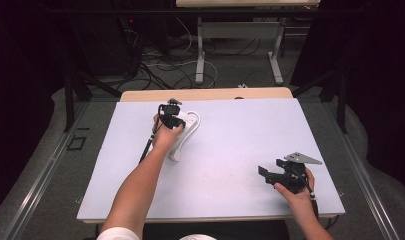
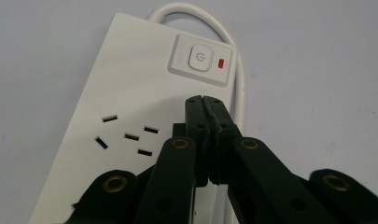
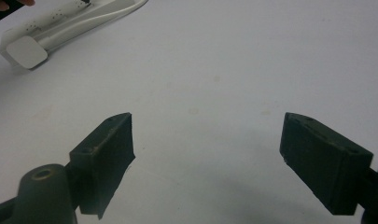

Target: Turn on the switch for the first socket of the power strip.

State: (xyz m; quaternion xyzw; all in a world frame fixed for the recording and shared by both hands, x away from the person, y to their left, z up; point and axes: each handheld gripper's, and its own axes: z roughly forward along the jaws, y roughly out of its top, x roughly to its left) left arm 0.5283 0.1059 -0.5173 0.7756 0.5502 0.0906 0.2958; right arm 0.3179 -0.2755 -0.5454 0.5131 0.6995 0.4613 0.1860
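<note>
Hovering tool: left gripper (image 2: 203,100), black two-jaw, jaws pressed flat together with nothing between them; tips sit over the white plastic power strip (image 2: 130,107), just short of its switch block.
Power strip: long white rectangular body, lying flat on the pale blue-grey table sheet (image 1: 240,140), left of centre and toward the far side in the high view (image 1: 182,135).
Switch: white square push button (image 2: 199,58) with a small red indicator (image 2: 220,63) beside it, at the strip's cord end; closed tips point toward it from just below in the left gripper view, whether touching the strip's face cannot be told.
Sockets: one group of dark slots (image 2: 126,135) to the left of the jaws.
Cord: white round cable (image 2: 240,88) looping out past the switch end and running along the strip's right edge.
Right gripper (image 1: 277,175): black, jaws spread wide (image 3: 205,158), holding nothing, over bare sheet near the table's right front, well apart from the strip.
Strip from right gripper view: its end (image 3: 25,51) shows far off at upper left.
</note>
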